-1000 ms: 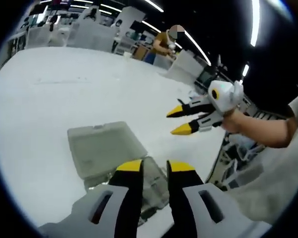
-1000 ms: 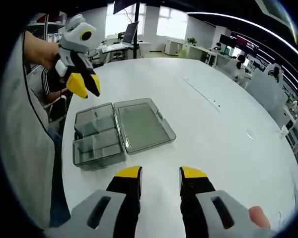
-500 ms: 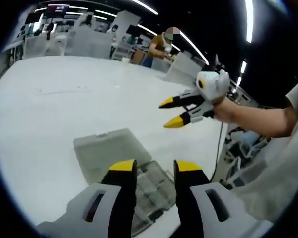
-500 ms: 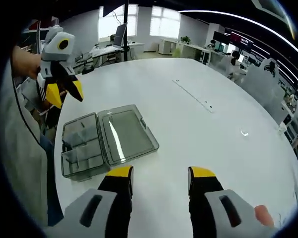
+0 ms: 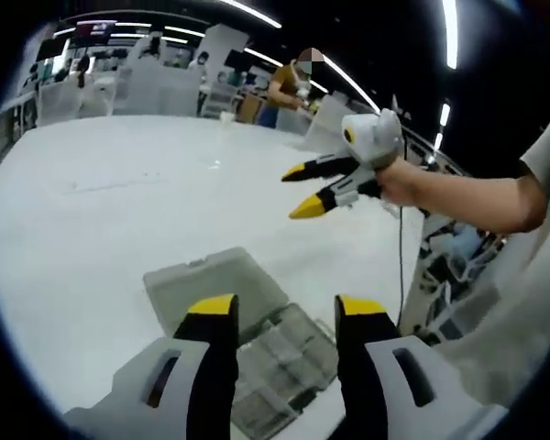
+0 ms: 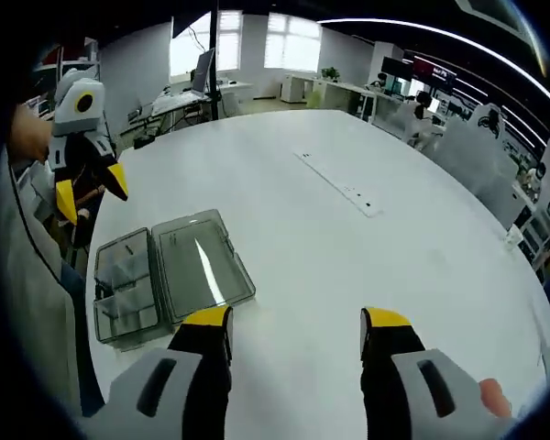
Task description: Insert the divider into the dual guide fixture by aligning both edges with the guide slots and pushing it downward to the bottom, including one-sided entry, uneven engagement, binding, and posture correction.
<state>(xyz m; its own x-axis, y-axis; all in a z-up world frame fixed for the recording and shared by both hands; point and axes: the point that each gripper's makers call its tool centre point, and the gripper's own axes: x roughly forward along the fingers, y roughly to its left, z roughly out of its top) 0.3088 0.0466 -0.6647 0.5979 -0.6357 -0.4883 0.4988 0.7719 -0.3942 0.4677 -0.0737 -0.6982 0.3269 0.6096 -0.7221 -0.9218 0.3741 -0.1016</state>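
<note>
Two empty tools, left tool [image 5: 284, 312] and right tool [image 6: 298, 323], have widened above the clear plastic compartment box [image 6: 160, 280] on the white table [image 6: 348, 247]; no divider gripped yet.

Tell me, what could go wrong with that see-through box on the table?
The clear box sits close to the table edge by the person, lid flung open, so a bump might knock it off. Both grippers, left and right, hover open with nothing held, so a grab could miss. The small dividers inside look see-through and hard to spot, so one might go in crooked and jam.
</note>
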